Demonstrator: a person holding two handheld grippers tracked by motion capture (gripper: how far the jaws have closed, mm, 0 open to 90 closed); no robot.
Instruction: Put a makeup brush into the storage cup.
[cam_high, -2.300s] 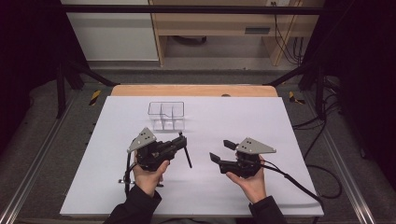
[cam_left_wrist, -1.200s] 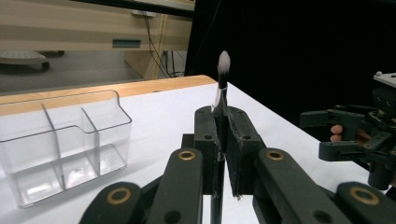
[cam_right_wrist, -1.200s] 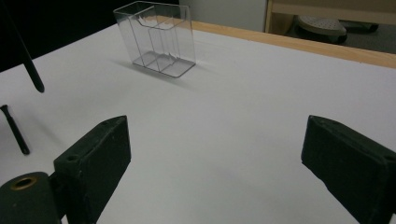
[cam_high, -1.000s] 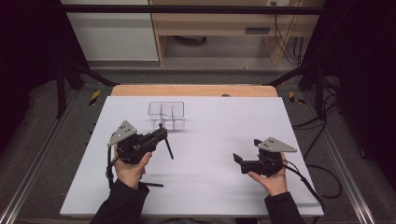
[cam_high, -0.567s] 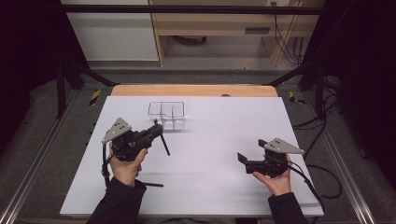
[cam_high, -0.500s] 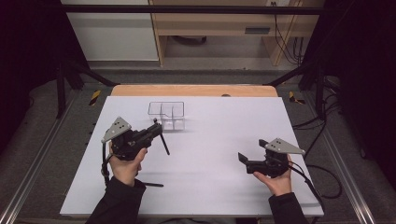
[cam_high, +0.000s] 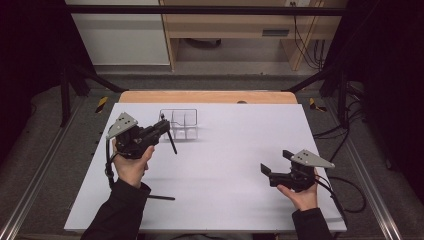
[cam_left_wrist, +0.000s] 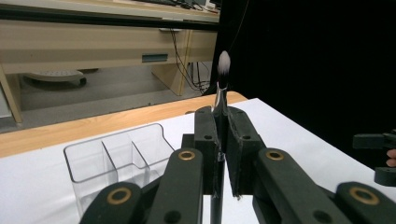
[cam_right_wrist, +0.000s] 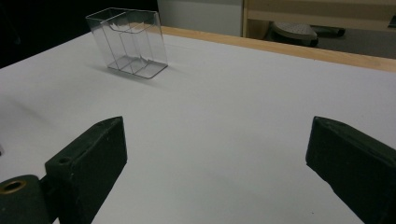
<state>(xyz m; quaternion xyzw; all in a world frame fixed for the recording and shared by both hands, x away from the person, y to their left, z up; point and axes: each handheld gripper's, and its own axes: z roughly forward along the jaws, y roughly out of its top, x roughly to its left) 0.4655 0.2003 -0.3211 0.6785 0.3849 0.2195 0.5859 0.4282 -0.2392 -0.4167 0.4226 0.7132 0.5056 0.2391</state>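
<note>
White board (cam_high: 225, 165) covers the table, with a wooden strip along its far edge and a dark room around it. Behind the table stands a pale wooden shelf (cam_high: 235, 30) on a grey floor.

On the far left part of the board stands a clear plastic organizer (cam_high: 181, 123) with several upright compartments; in the left gripper view its three front compartments (cam_left_wrist: 116, 156) look empty.

The person's left hand holds the left gripper (cam_high: 162, 127) raised above the board, just beside the organizer on its near left side. Its two black jaws are pressed together on a thin makeup brush (cam_left_wrist: 220, 93). The brush stands almost upright between the jaws, the white bristle tip pointing up and the dark handle going down below them. From the high view the handle (cam_high: 171, 141) slants down toward the board.

The right gripper (cam_high: 270, 172) is at the near right part of the board, well apart from the organizer. Its jaws are spread wide with nothing between them.

One more dark thin stick (cam_high: 161, 198) lies flat on the board near the left sleeve.
</note>
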